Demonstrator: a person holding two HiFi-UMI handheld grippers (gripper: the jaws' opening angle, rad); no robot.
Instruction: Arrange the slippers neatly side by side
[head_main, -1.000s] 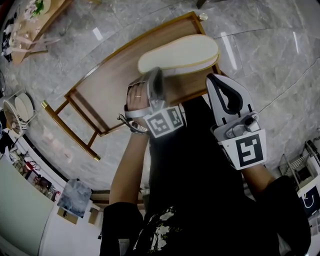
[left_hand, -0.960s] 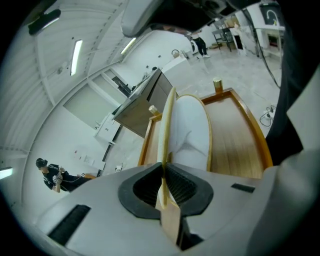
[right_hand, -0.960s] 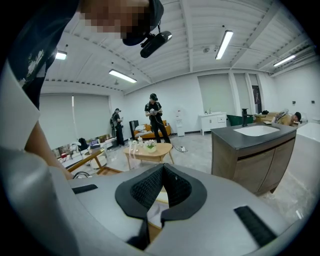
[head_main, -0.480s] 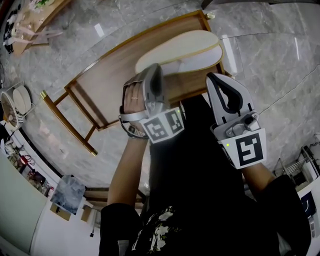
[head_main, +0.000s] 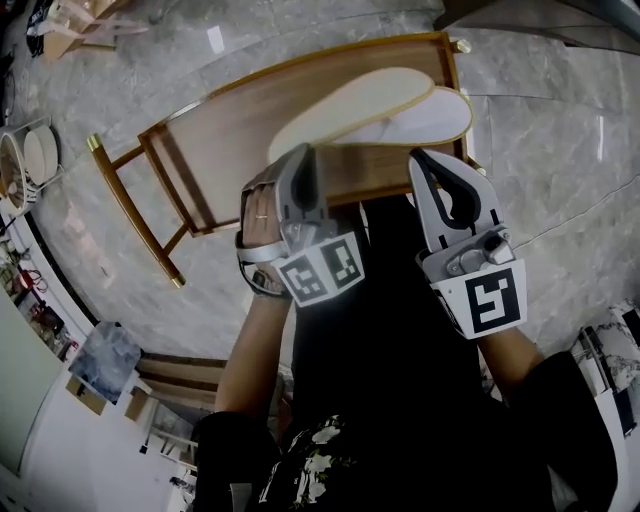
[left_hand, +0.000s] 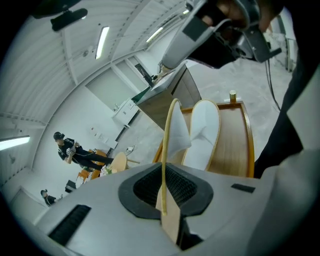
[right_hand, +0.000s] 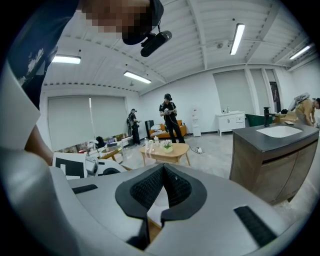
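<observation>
Nearest the person, the left gripper (head_main: 300, 160) has its jaws nipped onto the thin tan-rimmed edge of a pale beige flat-soled slipper (head_main: 350, 105), which it holds in the air with the sole turned up; in the left gripper view that edge runs straight into the ribbed black pads. Beside it the right gripper (head_main: 424, 160) hangs idle, jaws pressed together on nothing, aimed out at the room. Just beyond the held slipper, a matching white slipper (head_main: 445, 118) lies on the long brown wooden rack with brass-tipped legs (head_main: 220, 150), which stands on the grey marble floor (head_main: 560, 130). The step in hand looks to be carrying the first slipper to its mate. The next move calls for turning it sole down and lowering it parallel, close beside the white one, toes aligned.
</observation>
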